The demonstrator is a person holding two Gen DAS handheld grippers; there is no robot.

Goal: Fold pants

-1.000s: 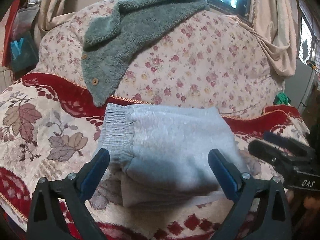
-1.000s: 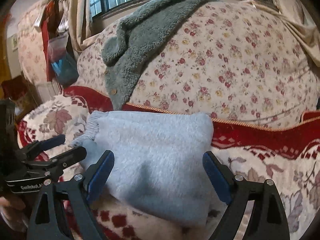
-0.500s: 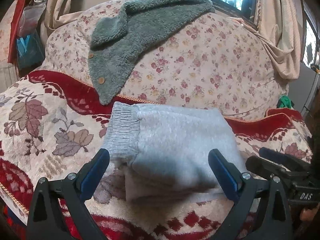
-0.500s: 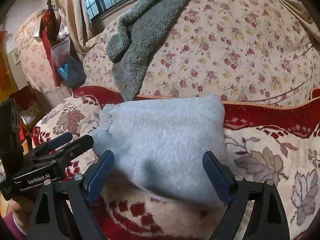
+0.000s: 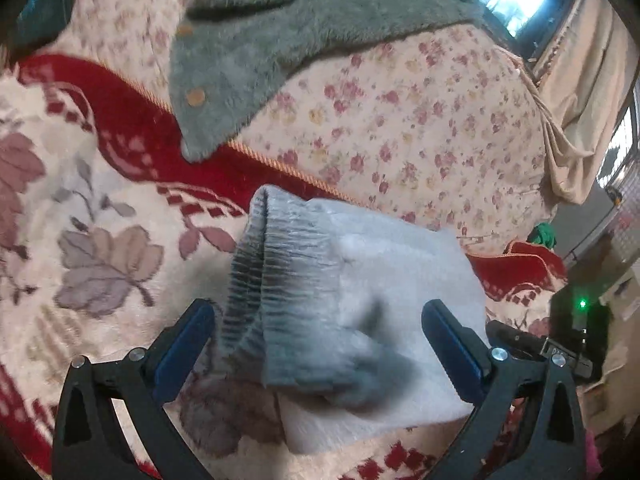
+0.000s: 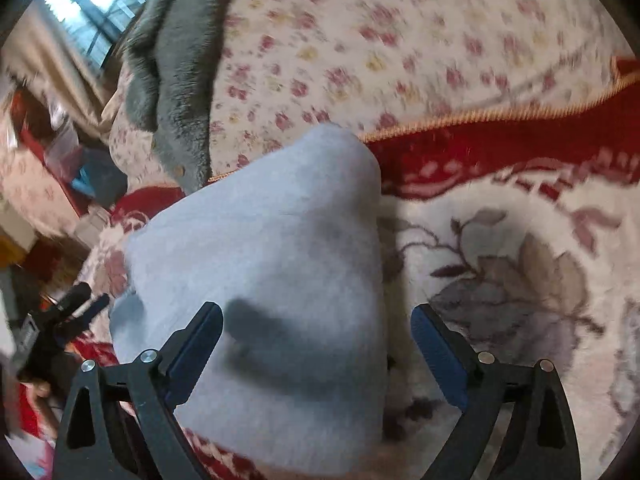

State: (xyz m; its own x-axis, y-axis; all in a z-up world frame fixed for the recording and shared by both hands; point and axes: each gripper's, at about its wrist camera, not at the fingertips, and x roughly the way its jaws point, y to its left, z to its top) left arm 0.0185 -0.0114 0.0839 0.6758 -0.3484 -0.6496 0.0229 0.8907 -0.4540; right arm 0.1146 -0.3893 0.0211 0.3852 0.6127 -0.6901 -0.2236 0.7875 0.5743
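Grey pants (image 5: pixel 360 300) lie folded in a thick bundle on the leaf-patterned red and cream blanket (image 5: pixel 100 248), ribbed waistband (image 5: pixel 276 280) toward the left, in front of the floral cushion (image 5: pixel 420 128) with a green fleece jacket (image 5: pixel 256 40) draped over it. Left gripper (image 5: pixel 320 344) jaws wide apart over the waistband end, gripping nothing. Right gripper (image 6: pixel 316 344) also wide, spanning the bundle's right edge; both views blurred.
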